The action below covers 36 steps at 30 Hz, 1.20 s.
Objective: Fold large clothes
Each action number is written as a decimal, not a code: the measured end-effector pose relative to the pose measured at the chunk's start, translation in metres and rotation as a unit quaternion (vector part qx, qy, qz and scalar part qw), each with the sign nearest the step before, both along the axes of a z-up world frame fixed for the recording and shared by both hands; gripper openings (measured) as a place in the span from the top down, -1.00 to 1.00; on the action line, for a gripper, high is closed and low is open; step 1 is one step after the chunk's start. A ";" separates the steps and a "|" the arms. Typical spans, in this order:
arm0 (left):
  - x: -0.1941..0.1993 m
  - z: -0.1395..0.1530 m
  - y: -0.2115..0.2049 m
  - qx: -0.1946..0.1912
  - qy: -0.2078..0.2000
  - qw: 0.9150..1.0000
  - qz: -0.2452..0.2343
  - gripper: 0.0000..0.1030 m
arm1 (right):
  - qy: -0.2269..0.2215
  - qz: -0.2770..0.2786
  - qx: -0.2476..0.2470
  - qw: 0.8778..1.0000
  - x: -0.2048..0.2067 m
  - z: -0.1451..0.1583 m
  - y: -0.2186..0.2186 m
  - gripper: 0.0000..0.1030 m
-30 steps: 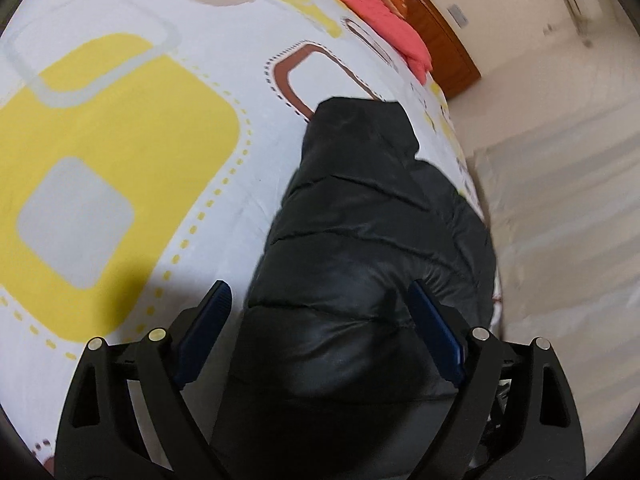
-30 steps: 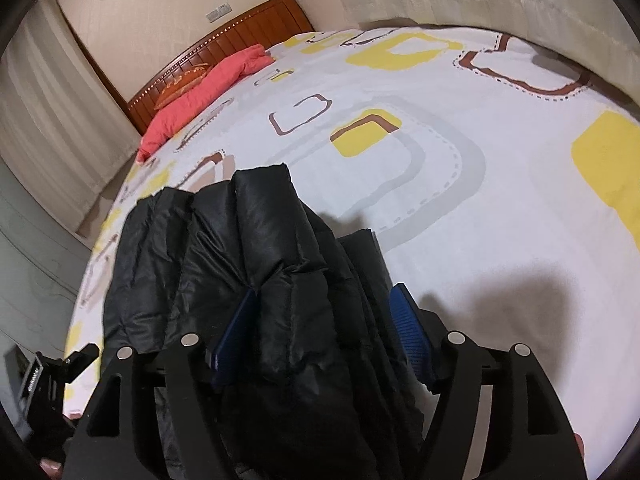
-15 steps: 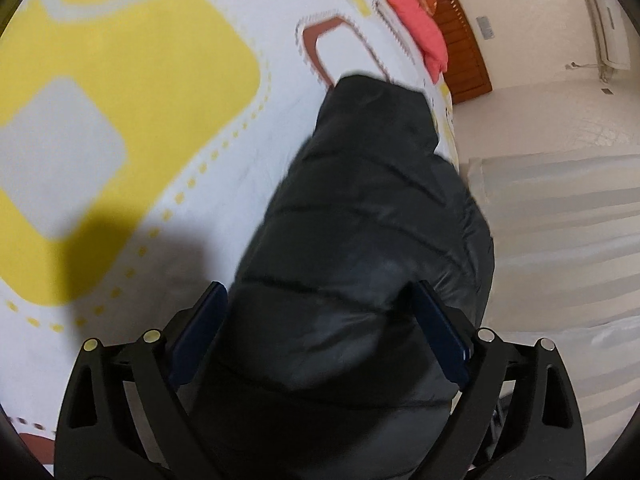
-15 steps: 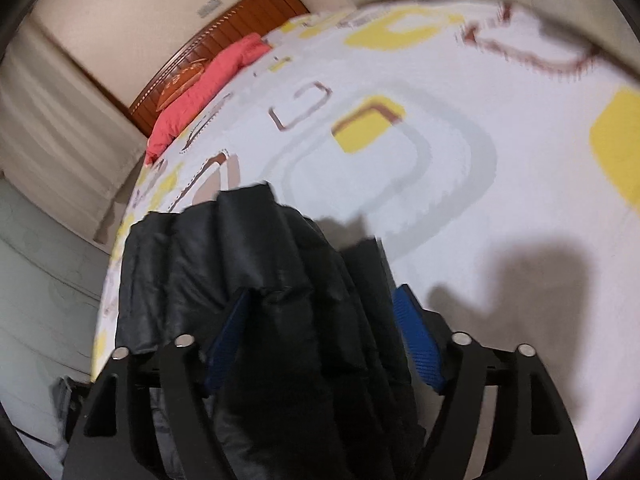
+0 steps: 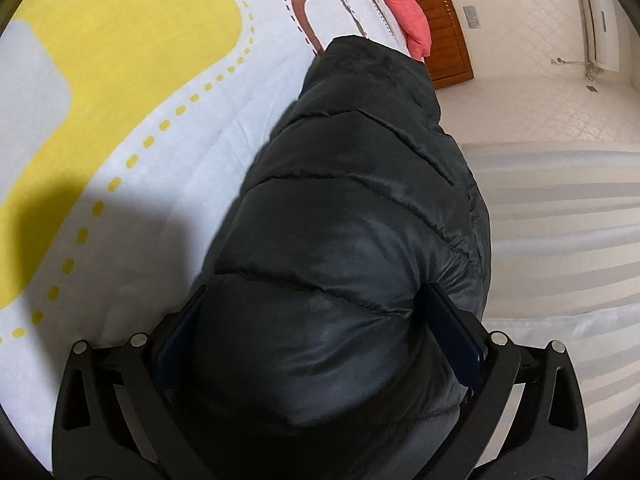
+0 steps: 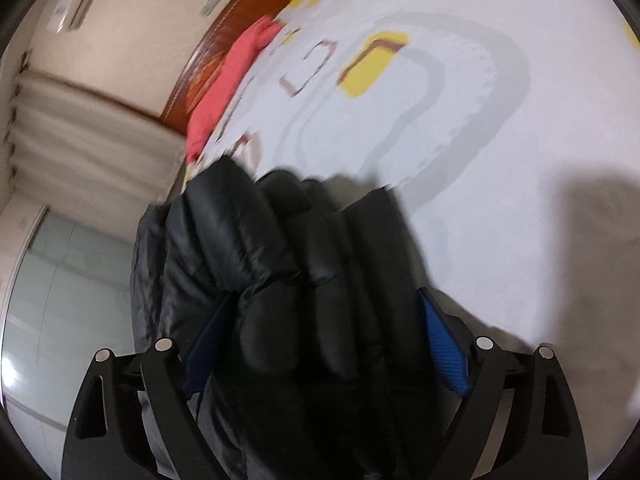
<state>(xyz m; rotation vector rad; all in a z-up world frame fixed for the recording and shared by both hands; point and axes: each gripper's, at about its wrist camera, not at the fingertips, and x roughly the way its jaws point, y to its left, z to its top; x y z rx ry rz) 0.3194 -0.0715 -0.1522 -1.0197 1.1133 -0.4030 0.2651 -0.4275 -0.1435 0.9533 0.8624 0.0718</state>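
Observation:
A black quilted puffer jacket (image 5: 352,208) lies bunched on a white bed sheet with yellow and brown shapes (image 5: 132,92). My left gripper (image 5: 316,320) stands wide around a thick fold of the jacket, whose padding fills the gap and presses both blue pads. In the right wrist view the same jacket (image 6: 288,272) bulges up between the fingers of my right gripper (image 6: 324,324), which is closed against a bundle of its folds. The jacket's lower part is hidden behind both grippers.
A pink pillow or blanket (image 5: 404,12) lies by the wooden headboard (image 5: 444,36) at the bed's far end. Pale curtains (image 5: 560,232) hang past the bed's edge. An air conditioner (image 5: 596,16) is on the wall.
Both grippers have lifted and tilted with the jacket, which now fills more of each view. The right view has swung left and is blurred by motion.

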 end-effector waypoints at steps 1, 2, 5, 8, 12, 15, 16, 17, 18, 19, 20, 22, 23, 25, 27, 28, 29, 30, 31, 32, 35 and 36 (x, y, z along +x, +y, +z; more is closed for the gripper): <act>0.000 -0.001 0.000 -0.003 -0.003 1.000 -0.005 -0.96 | -0.004 0.008 0.000 1.000 0.000 0.000 0.002 -0.69; 0.000 0.000 -0.001 -0.005 -0.009 1.000 -0.009 -0.96 | -0.006 0.012 0.002 1.000 0.001 -0.001 0.003 -0.64; -0.001 0.003 -0.004 0.004 -0.020 1.000 -0.010 -0.85 | -0.013 0.018 0.010 1.000 0.000 -0.003 0.007 -0.30; -0.004 0.007 -0.006 0.012 -0.029 0.999 -0.009 -0.70 | -0.025 0.015 0.010 1.000 -0.005 -0.002 0.011 -0.06; -0.011 0.018 -0.007 0.025 -0.049 0.998 -0.014 -0.58 | -0.039 0.010 -0.007 0.999 -0.010 0.005 0.018 0.10; -0.013 0.028 -0.006 0.036 -0.062 0.997 -0.016 -0.56 | -0.047 0.006 -0.009 0.999 -0.013 0.011 0.025 0.14; -0.015 0.032 -0.003 0.041 -0.067 0.997 -0.017 -0.56 | -0.049 0.006 -0.006 0.999 -0.013 0.012 0.028 0.14; -0.015 0.036 0.000 0.045 -0.072 0.996 -0.016 -0.56 | -0.052 0.006 -0.002 0.999 -0.013 0.013 0.029 0.15; -0.014 0.038 0.002 0.049 -0.075 0.996 -0.016 -0.56 | -0.054 0.007 0.002 0.998 -0.011 0.015 0.033 0.15; -0.016 0.043 0.006 0.052 -0.080 0.995 -0.014 -0.56 | -0.057 0.008 0.004 0.998 -0.008 0.015 0.035 0.16; -0.017 0.049 0.012 0.056 -0.085 0.995 -0.012 -0.56 | -0.059 0.010 0.007 0.998 -0.004 0.016 0.039 0.16; -0.016 0.057 0.025 0.063 -0.093 0.994 -0.007 -0.56 | -0.065 0.017 0.016 0.998 0.008 0.020 0.052 0.16; -0.013 0.063 0.033 0.068 -0.098 0.993 -0.003 -0.56 | -0.067 0.020 0.020 0.997 0.013 0.022 0.057 0.16; -0.006 0.072 0.049 0.074 -0.104 0.992 0.004 -0.56 | -0.072 0.026 0.031 0.997 0.026 0.025 0.069 0.16; 0.002 0.076 0.062 0.077 -0.105 0.991 0.011 -0.56 | -0.076 0.033 0.037 0.996 0.042 0.029 0.083 0.16; 0.006 0.077 0.068 0.079 -0.105 0.991 0.014 -0.56 | -0.077 0.037 0.039 0.996 0.050 0.030 0.090 0.16; 0.010 0.078 0.077 0.082 -0.107 0.991 0.018 -0.56 | -0.078 0.040 0.041 0.995 0.058 0.031 0.096 0.16; 0.015 0.078 0.082 0.085 -0.107 0.990 0.021 -0.56 | -0.078 0.044 0.046 0.995 0.068 0.031 0.104 0.16; 0.020 0.078 0.089 0.089 -0.106 0.990 0.025 -0.56 | -0.078 0.046 0.048 0.995 0.073 0.031 0.107 0.17; 0.025 0.075 0.094 0.090 -0.103 0.990 0.028 -0.56 | -0.076 0.049 0.050 0.995 0.079 0.030 0.112 0.17; 0.035 0.063 0.105 0.090 -0.086 0.992 0.034 -0.56 | -0.062 0.057 0.050 0.995 0.095 0.020 0.123 0.17; 0.038 0.055 0.109 0.089 -0.075 0.992 0.036 -0.56 | -0.054 0.059 0.048 0.996 0.099 0.015 0.127 0.17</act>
